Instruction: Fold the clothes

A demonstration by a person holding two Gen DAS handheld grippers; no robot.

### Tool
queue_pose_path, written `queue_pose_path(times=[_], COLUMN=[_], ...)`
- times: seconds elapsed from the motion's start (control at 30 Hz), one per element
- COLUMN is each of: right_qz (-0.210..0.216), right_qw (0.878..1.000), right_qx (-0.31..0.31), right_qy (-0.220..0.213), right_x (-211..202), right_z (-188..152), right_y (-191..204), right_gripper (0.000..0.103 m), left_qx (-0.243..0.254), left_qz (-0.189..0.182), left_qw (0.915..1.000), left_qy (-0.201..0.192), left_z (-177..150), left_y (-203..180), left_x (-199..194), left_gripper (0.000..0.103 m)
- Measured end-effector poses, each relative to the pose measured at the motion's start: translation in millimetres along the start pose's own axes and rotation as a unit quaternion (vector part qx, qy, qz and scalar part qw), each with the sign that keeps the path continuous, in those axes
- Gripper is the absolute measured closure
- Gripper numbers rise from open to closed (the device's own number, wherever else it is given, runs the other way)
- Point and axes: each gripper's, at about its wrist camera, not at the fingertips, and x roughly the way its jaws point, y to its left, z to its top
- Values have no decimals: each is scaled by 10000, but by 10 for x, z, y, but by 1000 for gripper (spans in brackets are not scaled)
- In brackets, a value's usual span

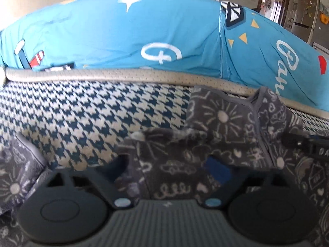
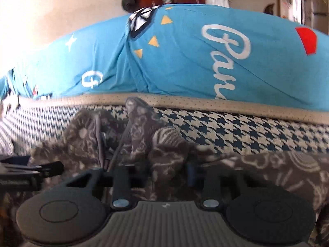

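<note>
A grey fleece garment (image 1: 222,119) printed with white doodles lies crumpled on a houndstooth cover (image 1: 92,113). My left gripper (image 1: 166,168) is low over it. A fold of the fleece fills the gap between its fingers, but the blue pad (image 1: 218,170) still shows bare, so the jaws stand open. The right gripper's tip pokes in at the right edge (image 1: 302,142). In the right wrist view my right gripper (image 2: 158,173) is shut on a raised bunch of the garment (image 2: 164,140). The left gripper's tip shows at the left (image 2: 30,170).
A bright blue printed duvet (image 1: 123,30) bulges behind a beige piped edge (image 1: 123,74) just past the garment. Houndstooth cover (image 2: 257,135) stretches to the right in the right wrist view. Chairs, a doorway and a fridge (image 1: 308,10) stand far behind.
</note>
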Motion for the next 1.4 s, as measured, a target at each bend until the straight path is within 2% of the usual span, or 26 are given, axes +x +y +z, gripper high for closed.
queue_pose_path(times=[0.03,0.13,0.17,0.3,0.37,0.4,0.43,0.5,0.53,0.57,0.63,0.77,0.8,0.83,0.87,0.97,1.03,1.17,1.23,1.27,1.37,1.4], right_qz=[31,56,40,333,642,700,708,706,714,718,729,757,700,632,576,496,493,431,218,91,-207,-259], right_qw=[9999,9995,9993,9978,9958,9954,9956,9956,9952,9950,9950,9961,9968,9974,9979,9986,9985,9973,9953,9933,9818,9789], right_qx=[96,259,269,508,632,620,585,535,528,526,534,434,368,297,236,48,41,53,-31,-26,353,475], right_qy=[-17,-173,-255,-264,-171,-185,-198,-303,-404,-458,-419,-117,-127,-172,-183,-153,-242,-588,-940,-1148,-1853,-1969], right_x=[-14,-112,-160,-239,-218,-211,-203,-205,-213,-209,-165,22,49,50,52,48,6,-144,-295,-381,-619,-637], right_z=[11,64,93,202,210,211,217,215,204,196,192,152,140,140,148,143,143,192,256,290,385,395], right_y=[-25,-70,-78,-156,-214,-223,-222,-216,-215,-212,-198,-123,-98,-66,-34,30,27,10,19,10,-132,-202], right_gripper=[82,93,96,96,92,88,70,36,23,19,17,17,19,30,52,72,80,89,91,91,91,90], left_qx=[1,-7,-15,-169,-275,-303,-311,-307,-315,-348,-422,-323,-231,-140,-48,112,198,236,129,79,-121,-254], left_qz=[4,-3,24,33,-45,-82,-70,0,17,-5,-109,-175,-155,-134,-114,-188,-215,-89,-53,-32,211,243], left_qw=[10000,9999,9999,9998,9996,9994,9994,9991,9989,9988,9985,9993,9996,9998,9999,9998,9995,9995,9994,9989,9925,9901], left_qy=[-36,-117,-127,-98,-103,-106,-149,-281,-335,-358,-319,-26,-6,13,32,-38,-111,-212,-317,-451,-1200,-1362], left_z=[11,40,48,92,108,106,103,102,105,109,111,71,56,41,26,3,3,27,86,134,284,327], left_y=[-22,-91,-112,-140,-112,-97,-87,-72,-63,-49,-21,-42,-70,-97,-124,-210,-276,-365,-375,-394,-521,-545], left_x=[-1,19,28,74,72,63,43,-4,-26,-34,-20,87,107,127,147,158,157,147,116,72,-197,-270], left_gripper=[54,64,64,62,49,33,18,11,10,8,0,0,0,0,0,7,23,44,64,65,65,52])
